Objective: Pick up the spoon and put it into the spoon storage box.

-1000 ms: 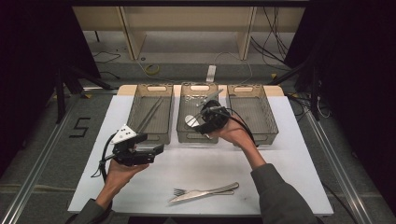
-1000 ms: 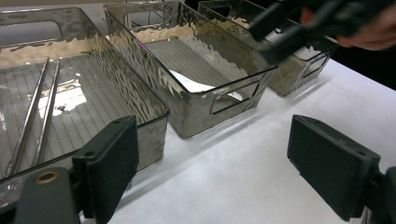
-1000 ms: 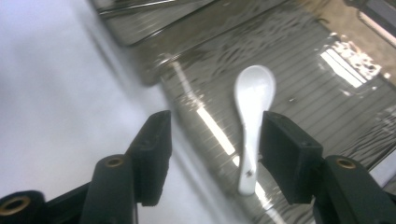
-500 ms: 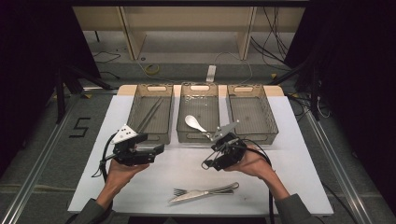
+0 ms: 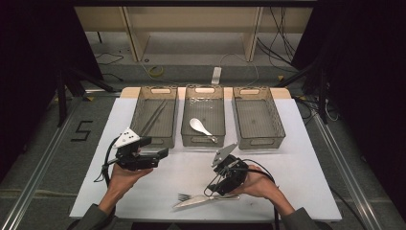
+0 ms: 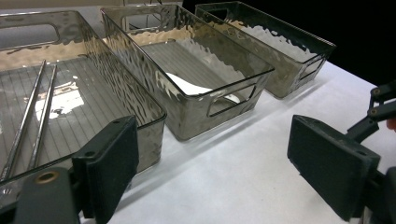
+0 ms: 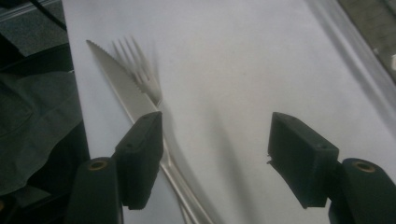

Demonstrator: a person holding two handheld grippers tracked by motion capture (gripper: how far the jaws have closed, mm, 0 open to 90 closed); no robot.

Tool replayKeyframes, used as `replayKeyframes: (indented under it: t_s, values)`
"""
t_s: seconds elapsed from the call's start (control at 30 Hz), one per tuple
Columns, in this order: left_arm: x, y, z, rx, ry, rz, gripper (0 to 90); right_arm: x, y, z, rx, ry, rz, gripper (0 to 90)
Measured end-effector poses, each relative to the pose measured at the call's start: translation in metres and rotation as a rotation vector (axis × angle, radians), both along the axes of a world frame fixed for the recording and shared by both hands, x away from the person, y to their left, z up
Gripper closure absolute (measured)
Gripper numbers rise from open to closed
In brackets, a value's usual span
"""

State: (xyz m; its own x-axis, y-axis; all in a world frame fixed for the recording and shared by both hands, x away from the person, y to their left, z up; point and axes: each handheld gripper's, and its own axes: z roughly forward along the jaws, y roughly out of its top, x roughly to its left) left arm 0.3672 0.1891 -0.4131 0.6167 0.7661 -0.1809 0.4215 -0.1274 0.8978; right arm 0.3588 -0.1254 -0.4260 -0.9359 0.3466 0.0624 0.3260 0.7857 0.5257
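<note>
The right tongs hung low over the near part of the worktop, their black jaws spread with only bare white surface between them; the jaws had just been opening. Just beside their left jaw in the right gripper view lay a knife and a fork, both of smooth bright metal, side by side and touching along their handles, the knife's serrated blade and the fork's four thin tines pointing away from the tongs. The left tongs were held level, jaws spread wide and holding nothing, their flat pads matte and dark. Ahead of them stood three oblong trays of smoky clear plastic with rippled walls, ribbed floors and slot handles: the left tray nearest, holding two slim metal chopsticks; the middle tray with a white spoon of glossy, rounded form; the right tray farthest. The worktop was a plain white sheet, matte and flat, on a pale wooden board. Beyond it were a grey floor, loose cables and pale shelving in a dark room. The knife and fork lay near the worktop's front edge, with open white surface between both tongs and the trays.
</note>
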Motion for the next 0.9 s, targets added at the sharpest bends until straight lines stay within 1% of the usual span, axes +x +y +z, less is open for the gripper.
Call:
replayKeyframes:
  t_s: [0.03,0.1,0.2,0.43,0.47,0.5,0.57,0.77,0.9]
  values:
    - [0.0,0.0,0.0,0.0,0.0,-0.001,16.3,-0.001,0.001,-0.001,-0.004,0.005,0.003,34.0]
    - [0.0,0.0,0.0,0.002,0.0,-0.001,16.3,-0.003,0.002,-0.004,-0.018,0.0,0.01,32.6]
    - [0.0,0.0,0.0,0.0,-0.001,-0.001,16.3,-0.005,0.003,-0.007,-0.03,0.01,0.012,31.7]
    - [0.001,-0.001,0.0,-0.002,0.0,-0.005,16.3,-0.006,0.002,-0.013,-0.055,0.008,0.019,31.7]
    - [0.001,-0.001,0.0,-0.002,0.001,-0.005,16.3,-0.007,0.003,-0.014,-0.062,0.016,0.014,31.8]
    - [0.001,-0.001,0.0,-0.002,0.001,-0.005,16.3,-0.007,0.002,-0.014,-0.067,0.016,0.023,32.2]
    - [0.001,-0.001,0.0,-0.008,0.002,0.0,16.3,-0.008,0.003,-0.015,-0.065,0.02,0.02,33.6]
    - [0.001,-0.002,0.0,-0.002,0.0,-0.005,16.3,-0.01,0.005,-0.019,-0.078,0.037,0.043,36.9]
    - [0.001,-0.001,0.0,-0.004,0.001,-0.006,16.3,-0.01,0.006,-0.021,-0.093,0.036,0.058,38.4]
